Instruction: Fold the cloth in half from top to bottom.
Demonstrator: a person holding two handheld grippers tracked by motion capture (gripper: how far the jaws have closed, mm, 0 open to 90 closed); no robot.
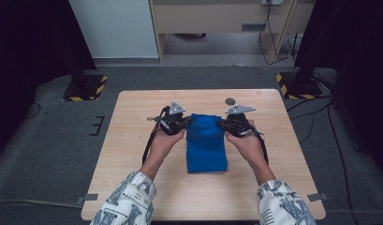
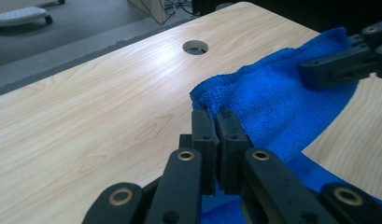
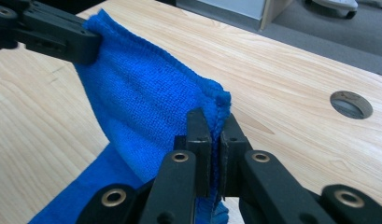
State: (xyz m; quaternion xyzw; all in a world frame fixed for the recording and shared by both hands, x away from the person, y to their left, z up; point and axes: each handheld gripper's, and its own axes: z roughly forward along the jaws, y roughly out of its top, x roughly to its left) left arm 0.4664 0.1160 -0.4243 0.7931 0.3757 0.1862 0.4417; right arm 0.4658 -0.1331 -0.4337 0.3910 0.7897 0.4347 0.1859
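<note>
A blue cloth (image 1: 206, 143) lies folded lengthwise on the middle of the wooden table (image 1: 133, 136). Its far edge is lifted off the table between both grippers. My left gripper (image 1: 183, 123) is shut on the cloth's far left corner (image 2: 212, 100), its jaws pinching the hem. At the far right corner (image 3: 216, 100) my right gripper (image 1: 223, 124) is likewise shut on the fabric. The cloth (image 2: 282, 107) hangs stretched between the two corners, with its near part resting on the wood. Across the cloth, the right gripper (image 2: 314, 72) appears in the left gripper view, and the left gripper (image 3: 86, 46) in the right gripper view.
A round cable hole (image 1: 230, 101) sits in the table near its far edge, just beyond the right gripper. Black stands with yellow-striped bases (image 1: 86, 86) flank the table's far corners. Bare wood surrounds the cloth on all sides.
</note>
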